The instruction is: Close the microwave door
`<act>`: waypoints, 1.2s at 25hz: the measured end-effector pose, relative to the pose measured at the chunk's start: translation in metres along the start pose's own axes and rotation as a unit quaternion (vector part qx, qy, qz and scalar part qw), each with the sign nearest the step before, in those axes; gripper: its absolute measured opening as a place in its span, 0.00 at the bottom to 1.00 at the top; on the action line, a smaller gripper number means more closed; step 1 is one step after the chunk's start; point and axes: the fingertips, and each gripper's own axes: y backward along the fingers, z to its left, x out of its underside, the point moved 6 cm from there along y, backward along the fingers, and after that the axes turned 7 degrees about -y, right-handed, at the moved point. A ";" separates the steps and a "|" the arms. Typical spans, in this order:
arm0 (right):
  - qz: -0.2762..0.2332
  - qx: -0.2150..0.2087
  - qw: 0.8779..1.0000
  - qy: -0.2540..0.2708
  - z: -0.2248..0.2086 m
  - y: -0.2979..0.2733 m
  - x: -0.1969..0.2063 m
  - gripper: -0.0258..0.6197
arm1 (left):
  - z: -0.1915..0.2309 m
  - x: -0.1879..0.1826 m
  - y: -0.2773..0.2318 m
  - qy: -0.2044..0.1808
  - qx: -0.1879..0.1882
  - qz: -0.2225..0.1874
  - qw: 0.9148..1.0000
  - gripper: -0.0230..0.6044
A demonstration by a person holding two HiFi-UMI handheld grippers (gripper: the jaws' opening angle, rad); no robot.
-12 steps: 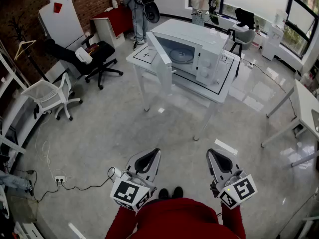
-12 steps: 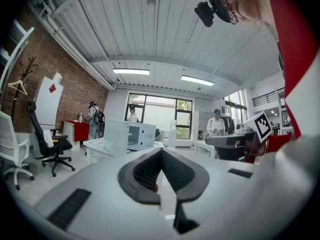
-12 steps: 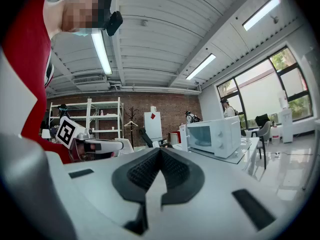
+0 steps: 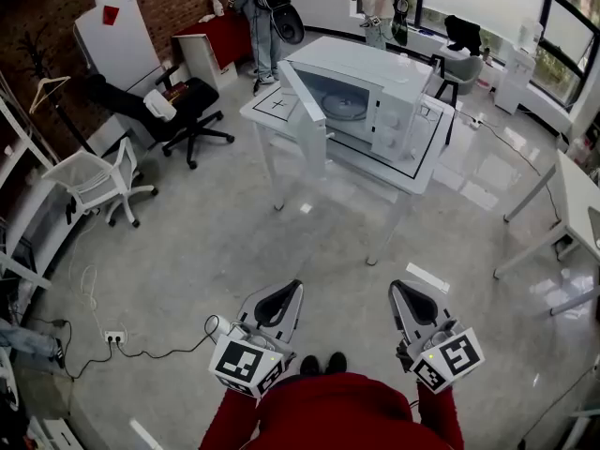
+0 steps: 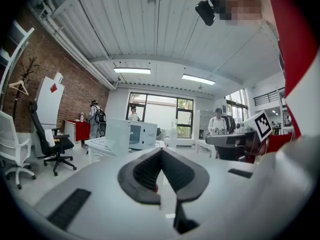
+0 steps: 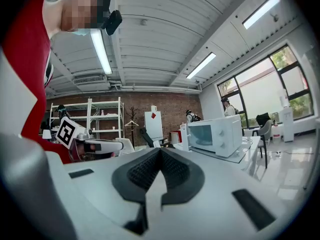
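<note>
A white microwave point(image 4: 370, 97) stands on a white table point(image 4: 412, 172) at the far side of the room, its door point(image 4: 304, 118) swung open toward the left. It also shows small in the left gripper view as the microwave point(image 5: 135, 134) and in the right gripper view as the microwave point(image 6: 217, 135). My left gripper point(image 4: 286, 293) and right gripper point(image 4: 401, 293) are held low near my body, far from the table. Both are shut with nothing between the jaws. In their own views the left gripper point(image 5: 161, 151) and right gripper point(image 6: 160, 151) show their pads pressed together.
Open tiled floor lies between me and the table. A black office chair point(image 4: 183, 106) and a white chair point(image 4: 98, 181) stand at left. A cable and socket point(image 4: 112, 337) lie on the floor left of me. Another table point(image 4: 577, 209) is at right. People stand at the back.
</note>
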 end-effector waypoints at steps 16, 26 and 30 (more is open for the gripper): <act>0.010 -0.022 0.999 -0.023 -0.003 0.000 0.007 0.06 | -0.002 0.011 -0.006 0.019 0.002 0.015 1.000 0.05; -0.005 -0.002 1.000 -0.031 -0.033 0.010 0.004 0.06 | -0.009 0.011 -0.028 0.006 -0.009 0.026 1.000 0.05; -0.014 0.004 1.000 -0.012 -0.046 0.012 -0.005 0.06 | -0.007 0.007 -0.040 0.003 -0.026 0.027 0.999 0.05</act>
